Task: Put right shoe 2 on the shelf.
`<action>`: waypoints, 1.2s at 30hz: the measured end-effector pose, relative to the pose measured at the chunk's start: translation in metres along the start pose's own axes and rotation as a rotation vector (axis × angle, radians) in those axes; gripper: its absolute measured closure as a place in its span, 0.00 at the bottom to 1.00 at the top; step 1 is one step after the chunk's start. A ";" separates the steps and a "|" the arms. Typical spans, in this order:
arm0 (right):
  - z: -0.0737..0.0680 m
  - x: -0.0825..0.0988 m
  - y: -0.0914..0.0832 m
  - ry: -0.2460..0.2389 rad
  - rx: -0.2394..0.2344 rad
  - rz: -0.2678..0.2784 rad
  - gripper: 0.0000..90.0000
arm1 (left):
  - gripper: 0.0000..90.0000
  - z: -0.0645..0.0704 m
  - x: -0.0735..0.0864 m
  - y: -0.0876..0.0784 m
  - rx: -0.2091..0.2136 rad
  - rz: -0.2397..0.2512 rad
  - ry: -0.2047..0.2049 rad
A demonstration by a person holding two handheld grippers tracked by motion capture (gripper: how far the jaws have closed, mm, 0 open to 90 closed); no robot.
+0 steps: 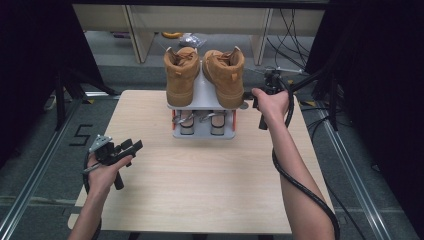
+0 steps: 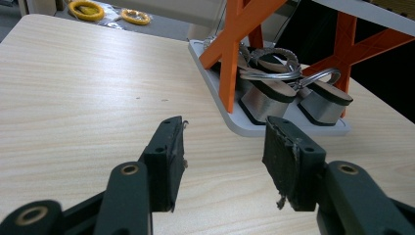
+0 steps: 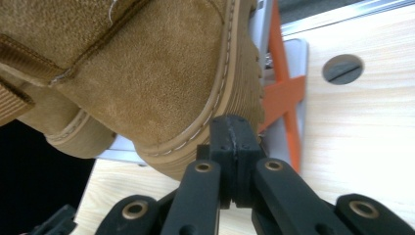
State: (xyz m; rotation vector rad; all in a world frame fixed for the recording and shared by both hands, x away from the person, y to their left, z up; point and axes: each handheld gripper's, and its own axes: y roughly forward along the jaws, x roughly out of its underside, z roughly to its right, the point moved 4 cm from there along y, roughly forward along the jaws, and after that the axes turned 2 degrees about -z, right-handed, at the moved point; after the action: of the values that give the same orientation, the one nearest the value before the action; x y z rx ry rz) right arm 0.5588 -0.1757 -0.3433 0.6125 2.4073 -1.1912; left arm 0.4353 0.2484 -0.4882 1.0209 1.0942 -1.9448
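Right gripper (image 3: 234,128): pads pressed flat together with nothing between them; tips sit against the sole edge of the right-hand boot (image 3: 147,73), at its outer side; whether they touch the rubber or stop just short I cannot tell. In the high view this gripper (image 1: 250,96) is at the end of the upper shelf (image 1: 200,97) of the small shoe rack (image 1: 204,131), beside that same boot (image 1: 225,75); the other boot (image 1: 181,75) stands just beyond it, away from the fingertips.

Left gripper (image 2: 222,152): jaws spread wide, holding nothing; bare table (image 2: 78,88) lies beneath and between the pads; the rack's grey base and orange cross-struts (image 2: 230,44) stand ahead and to the right of the tips, with a pair of silver heeled sandals (image 2: 288,93) on the lower tier. In the high view it (image 1: 131,146) rests low over the near left of the table, well apart from the rack.

Step in hand, as I judge it: approach to the right boot from its outer side, tips closed, probably to nudge or probe the sole rather than grasp.

Next move calls for: either a steady sideways push along the shelf, watching that the boot does not tip into its neighbour or slide off the far edge; or, if a lift is meant, opening the jaws first, since closed pads cannot take the sole or collar.
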 end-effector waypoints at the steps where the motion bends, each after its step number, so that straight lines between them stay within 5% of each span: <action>1: -0.003 0.001 0.002 0.022 -0.043 -0.002 1.00 | 0.55 0.000 0.000 0.000 0.000 0.000 0.000; 3: -0.005 0.001 0.005 -0.019 -0.024 0.000 1.00 | 0.55 0.000 0.000 -0.001 0.001 0.005 -0.001; 8: -0.013 0.004 0.009 0.007 -0.030 -0.011 1.00 | 0.55 -0.001 0.000 -0.001 -0.003 0.002 -0.001; 17: -0.018 0.006 0.016 -0.042 -0.022 -0.016 1.00 | 0.54 0.001 0.001 0.000 0.001 -0.004 0.002; 20: -0.021 0.006 0.017 0.001 -0.031 -0.025 1.00 | 0.54 0.000 0.000 0.000 0.001 0.000 0.002; 27: -0.020 0.006 0.019 -0.056 -0.029 -0.013 1.00 | 0.54 0.001 0.002 0.001 0.004 -0.004 0.001; 35: -0.019 0.007 0.018 -0.032 -0.027 0.009 0.95 | 0.54 -0.001 0.001 0.000 -0.003 0.000 -0.001; 36: -0.016 0.006 0.018 -0.080 -0.016 0.024 0.94 | 0.54 -0.002 0.001 -0.001 -0.003 0.002 -0.002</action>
State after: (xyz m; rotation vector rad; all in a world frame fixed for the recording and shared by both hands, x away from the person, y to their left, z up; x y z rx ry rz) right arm 0.5608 -0.1521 -0.3491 0.5770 2.3344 -1.1633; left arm 0.4350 0.2500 -0.4890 1.0176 1.0942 -1.9413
